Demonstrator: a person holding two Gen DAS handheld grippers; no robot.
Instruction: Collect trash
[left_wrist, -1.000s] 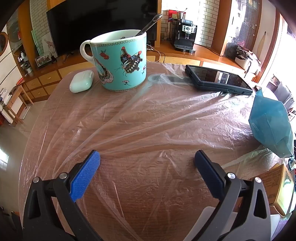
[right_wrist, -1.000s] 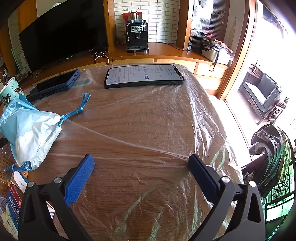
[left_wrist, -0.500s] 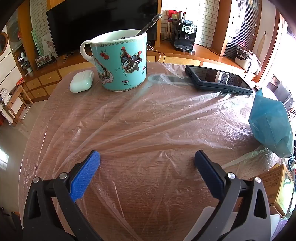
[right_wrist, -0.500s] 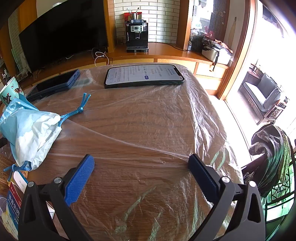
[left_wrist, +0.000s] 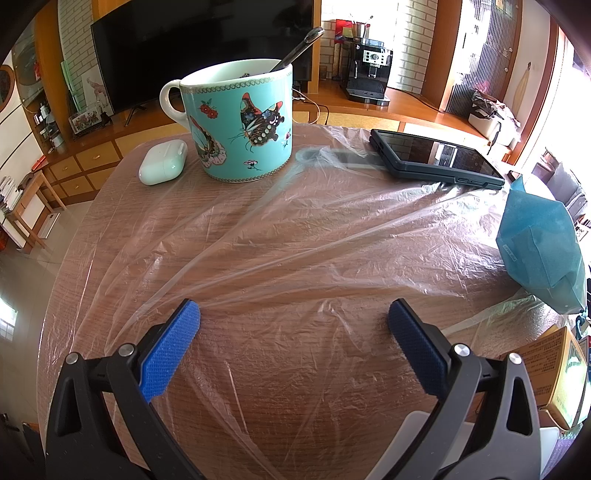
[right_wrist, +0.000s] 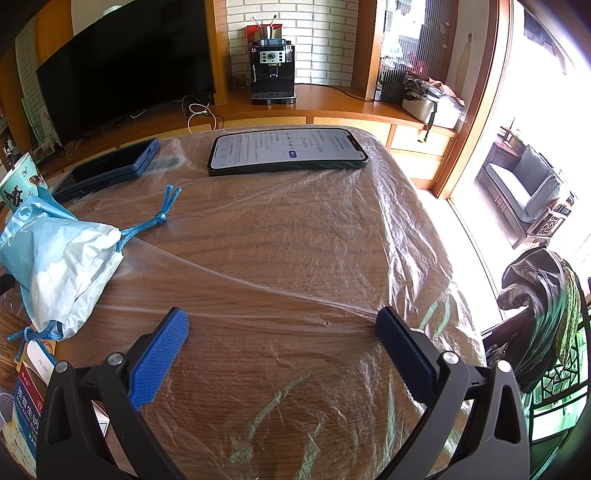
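Plastic film (left_wrist: 295, 240) lies slack ahead of both wide-open grippers, left gripper (left_wrist: 293, 314) and right gripper (right_wrist: 282, 319); better pinch a raised crease.

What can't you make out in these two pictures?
- Mug contents, left view: its wall hides them; only a spoon handle shows.
- Boxes, right view: cut off by the edge.
- Phone text, right view: too small.
- Blue pouch contents: closed.
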